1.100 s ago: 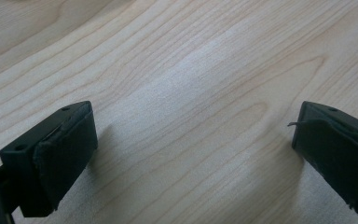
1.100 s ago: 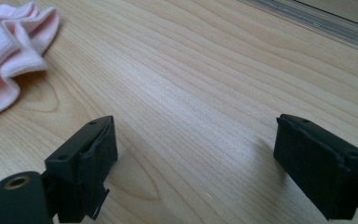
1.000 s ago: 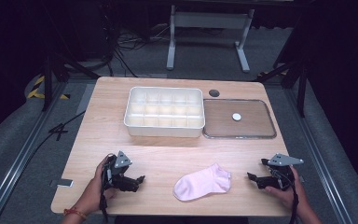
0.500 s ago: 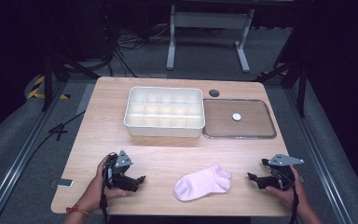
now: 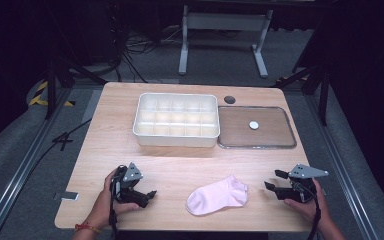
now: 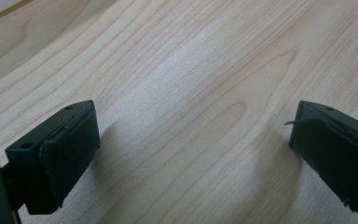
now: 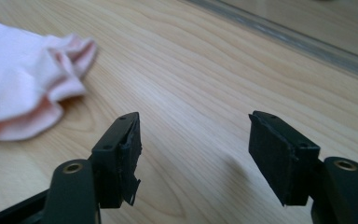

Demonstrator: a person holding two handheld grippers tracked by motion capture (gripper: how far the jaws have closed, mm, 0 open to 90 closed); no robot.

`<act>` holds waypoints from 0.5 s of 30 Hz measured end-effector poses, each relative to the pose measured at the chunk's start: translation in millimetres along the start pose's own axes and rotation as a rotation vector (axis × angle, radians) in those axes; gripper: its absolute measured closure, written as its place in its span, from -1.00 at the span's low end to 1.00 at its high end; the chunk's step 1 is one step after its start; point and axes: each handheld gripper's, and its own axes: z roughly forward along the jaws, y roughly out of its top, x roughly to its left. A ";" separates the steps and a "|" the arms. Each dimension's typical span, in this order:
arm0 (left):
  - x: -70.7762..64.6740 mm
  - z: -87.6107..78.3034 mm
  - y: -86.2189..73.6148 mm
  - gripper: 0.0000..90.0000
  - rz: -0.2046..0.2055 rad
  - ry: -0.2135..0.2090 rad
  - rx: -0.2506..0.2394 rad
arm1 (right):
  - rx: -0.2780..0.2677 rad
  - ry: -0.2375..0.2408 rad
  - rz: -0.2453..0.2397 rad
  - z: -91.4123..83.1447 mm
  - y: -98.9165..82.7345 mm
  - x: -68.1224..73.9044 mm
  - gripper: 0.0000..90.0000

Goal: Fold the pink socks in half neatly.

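Wooden table (image 5: 180, 165), right gripper (image 7: 193, 154) parted and closing beside pink sock (image 7: 23, 79); left gripper (image 6: 191, 154) agape.

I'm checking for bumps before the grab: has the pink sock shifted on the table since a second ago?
No. The pink sock lies in the same spot below the white tray's right end, between the two tools, neither touching it.

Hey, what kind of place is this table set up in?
Probably a lab or recording studio, not a home: dark curtains around a lone wooden table, cables trailing over grey carpet, and a bare metal stand behind it.
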 end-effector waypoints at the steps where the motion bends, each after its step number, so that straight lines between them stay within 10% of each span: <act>1: -0.1 0.0 0.0 -0.96 0.001 0.000 0.000 | -0.011 0.011 -0.010 -0.7 3.1 2.8 -0.15; 15: -5.6 0.0 0.3 -0.94 -0.007 0.014 -0.005 | -0.062 0.096 -0.112 3.4 36.6 31.7 0.21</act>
